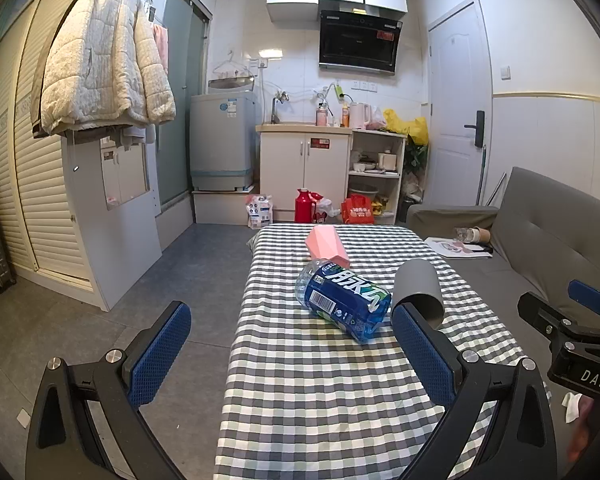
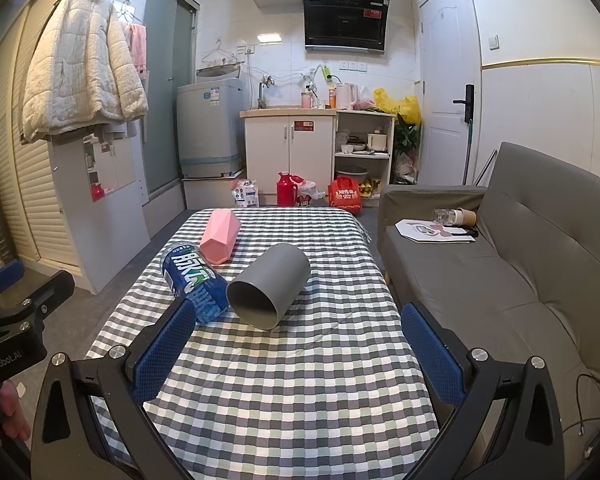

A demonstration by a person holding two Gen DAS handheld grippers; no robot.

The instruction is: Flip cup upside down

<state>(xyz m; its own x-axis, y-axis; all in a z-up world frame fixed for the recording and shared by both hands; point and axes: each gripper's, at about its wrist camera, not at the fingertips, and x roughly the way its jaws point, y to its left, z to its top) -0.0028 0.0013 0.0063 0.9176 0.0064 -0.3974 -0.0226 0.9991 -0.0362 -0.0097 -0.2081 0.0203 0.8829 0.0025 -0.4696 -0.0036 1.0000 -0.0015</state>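
A grey cup (image 2: 270,286) lies on its side on the checked table (image 2: 284,392), its open mouth facing me. It also shows in the left wrist view (image 1: 418,290), just beyond my left gripper's right finger. A pink faceted cup (image 2: 219,242) lies on its side farther back, also seen in the left wrist view (image 1: 327,246). My left gripper (image 1: 292,354) is open and empty above the table's near left part. My right gripper (image 2: 300,354) is open and empty, short of the grey cup.
A blue-labelled water bottle (image 2: 194,280) lies on its side between the two cups, touching the grey one; it shows in the left wrist view too (image 1: 342,302). A grey sofa (image 2: 512,264) runs along the table's right side. Floor lies to the left.
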